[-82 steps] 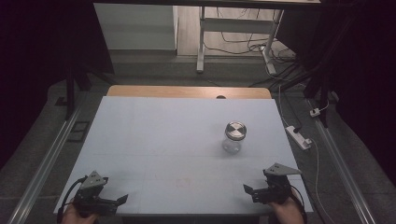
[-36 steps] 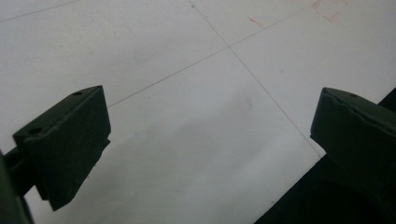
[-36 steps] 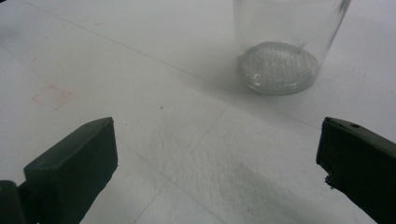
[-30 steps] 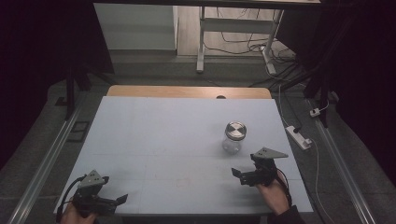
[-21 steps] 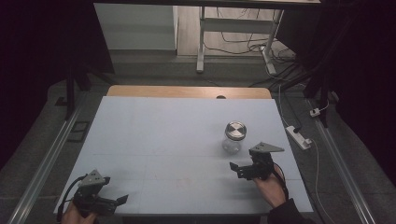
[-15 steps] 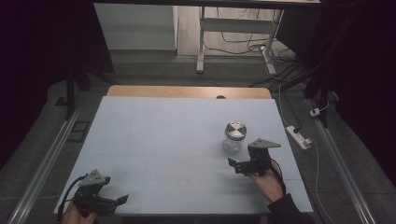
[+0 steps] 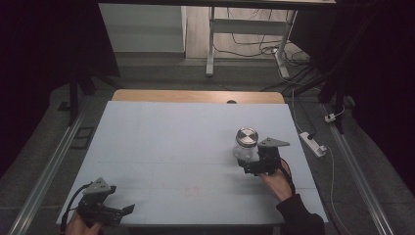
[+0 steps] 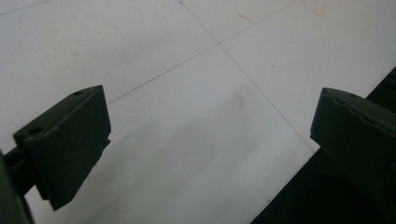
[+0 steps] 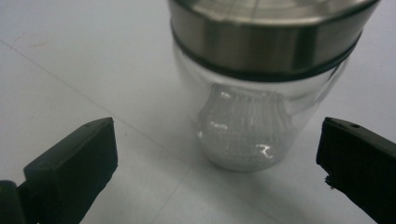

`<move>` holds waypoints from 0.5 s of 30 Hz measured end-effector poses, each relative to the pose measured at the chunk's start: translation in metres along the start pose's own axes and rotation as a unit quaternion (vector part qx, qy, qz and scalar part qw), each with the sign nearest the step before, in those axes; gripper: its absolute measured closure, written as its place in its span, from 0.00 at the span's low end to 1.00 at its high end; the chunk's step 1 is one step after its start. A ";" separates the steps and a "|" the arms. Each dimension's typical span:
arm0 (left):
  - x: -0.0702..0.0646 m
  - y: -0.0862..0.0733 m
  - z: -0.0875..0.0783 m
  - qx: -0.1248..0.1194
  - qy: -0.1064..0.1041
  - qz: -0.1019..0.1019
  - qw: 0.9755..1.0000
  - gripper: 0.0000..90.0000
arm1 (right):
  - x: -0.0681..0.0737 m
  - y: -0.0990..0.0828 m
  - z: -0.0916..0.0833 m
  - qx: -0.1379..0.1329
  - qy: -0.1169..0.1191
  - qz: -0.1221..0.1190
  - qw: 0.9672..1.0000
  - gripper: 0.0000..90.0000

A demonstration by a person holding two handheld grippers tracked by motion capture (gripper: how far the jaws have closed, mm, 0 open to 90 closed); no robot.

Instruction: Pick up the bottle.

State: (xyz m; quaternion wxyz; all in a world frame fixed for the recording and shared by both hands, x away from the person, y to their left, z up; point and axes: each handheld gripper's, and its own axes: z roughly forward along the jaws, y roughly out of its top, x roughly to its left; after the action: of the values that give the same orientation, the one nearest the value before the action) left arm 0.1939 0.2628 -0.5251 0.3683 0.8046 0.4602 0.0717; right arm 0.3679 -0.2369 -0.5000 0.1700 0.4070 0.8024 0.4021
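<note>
A clear glass jar (image 7: 246, 145) with a brushed-metal lid stands upright on the pale table (image 7: 161, 147), right of centre. The right gripper (image 7: 250, 165), jaws spread, faces it closely; the left gripper (image 7: 115, 211) rests released near the table's front-left corner.

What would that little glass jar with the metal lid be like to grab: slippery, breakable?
The jar looks like clear, smooth glass, so probably slick and breakable if squeezed hard. Its steel lid flares wider than the base, so it may tip if nudged high. The open right gripper faces it.
</note>
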 end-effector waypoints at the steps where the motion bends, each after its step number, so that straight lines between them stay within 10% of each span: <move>1: 0.000 0.000 0.000 0.000 0.000 0.000 1.000 0.00 | -0.001 0.001 0.001 0.000 0.000 0.002 1.000 0.00; 15: 0.002 0.000 0.000 -0.001 -0.005 -0.008 1.000 0.00 | -0.013 0.016 0.024 0.006 -0.006 0.013 1.000 0.00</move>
State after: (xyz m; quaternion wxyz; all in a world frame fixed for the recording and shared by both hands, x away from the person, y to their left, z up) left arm 0.1947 0.2646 -0.5255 0.3722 0.8009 0.4645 0.0655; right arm 0.3983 -0.2298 -0.5027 0.1672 0.4208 0.7983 0.3971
